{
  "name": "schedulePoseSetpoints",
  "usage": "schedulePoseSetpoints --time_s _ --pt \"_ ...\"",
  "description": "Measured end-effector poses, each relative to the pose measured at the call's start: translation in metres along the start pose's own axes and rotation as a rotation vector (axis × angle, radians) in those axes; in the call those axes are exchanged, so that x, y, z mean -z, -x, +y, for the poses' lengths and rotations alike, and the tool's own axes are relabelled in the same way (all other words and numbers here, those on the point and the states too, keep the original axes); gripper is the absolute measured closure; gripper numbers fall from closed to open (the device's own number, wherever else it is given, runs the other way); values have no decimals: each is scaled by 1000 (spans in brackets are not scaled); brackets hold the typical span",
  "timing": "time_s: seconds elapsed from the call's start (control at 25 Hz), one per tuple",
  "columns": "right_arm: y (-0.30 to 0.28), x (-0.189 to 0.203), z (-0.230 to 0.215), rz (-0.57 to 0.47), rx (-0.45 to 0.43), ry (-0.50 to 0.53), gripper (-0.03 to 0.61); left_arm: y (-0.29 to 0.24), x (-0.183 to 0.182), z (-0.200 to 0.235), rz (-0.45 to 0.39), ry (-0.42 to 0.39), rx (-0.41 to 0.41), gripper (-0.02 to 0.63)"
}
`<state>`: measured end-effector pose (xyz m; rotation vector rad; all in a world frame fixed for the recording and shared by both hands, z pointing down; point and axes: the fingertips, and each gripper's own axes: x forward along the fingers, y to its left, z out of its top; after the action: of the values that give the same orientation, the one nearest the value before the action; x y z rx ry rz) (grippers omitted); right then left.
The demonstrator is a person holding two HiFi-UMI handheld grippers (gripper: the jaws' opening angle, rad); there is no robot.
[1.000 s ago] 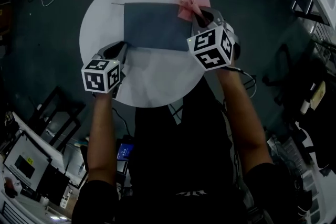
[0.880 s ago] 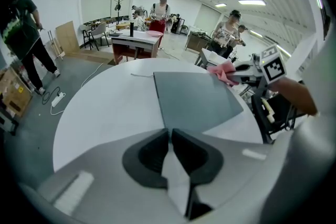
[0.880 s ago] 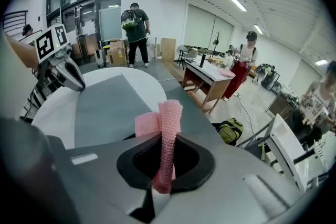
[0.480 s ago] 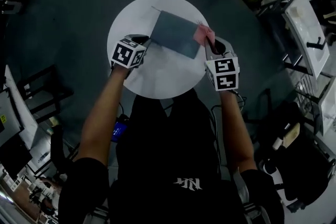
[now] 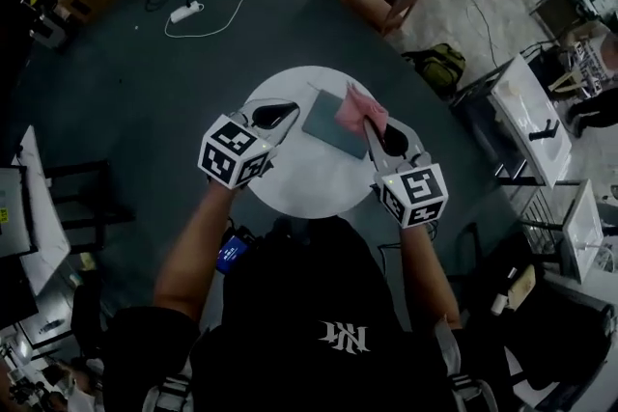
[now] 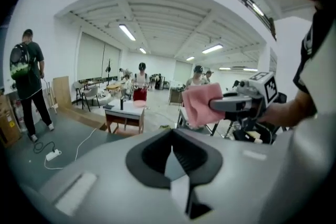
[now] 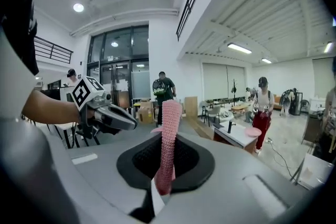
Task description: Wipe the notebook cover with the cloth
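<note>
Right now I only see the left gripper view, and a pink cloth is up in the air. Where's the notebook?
Observer: Head view: the notebook lies flat on the round white table.
Operator: Is the cloth near it?
Observer: From above, the cloth overlaps the notebook's right end.
Operator: Is it pinched properly?
Observer: Right gripper view: the right gripper is shut on the cloth, which stands up between its jaws.
</note>
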<state>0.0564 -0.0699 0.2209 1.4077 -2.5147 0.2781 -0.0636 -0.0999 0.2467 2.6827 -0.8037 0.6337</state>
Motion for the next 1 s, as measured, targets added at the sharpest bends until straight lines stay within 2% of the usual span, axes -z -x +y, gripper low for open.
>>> schedulePoseSetpoints --time_s 0.12,0.32,0.44,0.6,0.72,0.84,1.0 --pt "36 -41 38 -95 1 11 569 59 -35 -22 -113 -38 29 611" --pt "85 -82 118 -183 -42 35 569 175 -68 -53 -312 -126 50 611" --pt "110 -89 167 -213 -60 30 569 238 -68 -67 -404 -142 43 611" --pt "137 -76 219 -230 -130 -4 569 291 -47 -82 -502 -105 26 611" --pt "158 -62 246 -239 -227 -48 569 306 -20 -94 -531 -53 1 611" --pt "180 -48 274 -244 -310 -48 569 314 16 -113 -489 -1 -22 611" --pt "215 -42 297 -262 -350 17 569 326 38 -159 -439 -31 -15 611"
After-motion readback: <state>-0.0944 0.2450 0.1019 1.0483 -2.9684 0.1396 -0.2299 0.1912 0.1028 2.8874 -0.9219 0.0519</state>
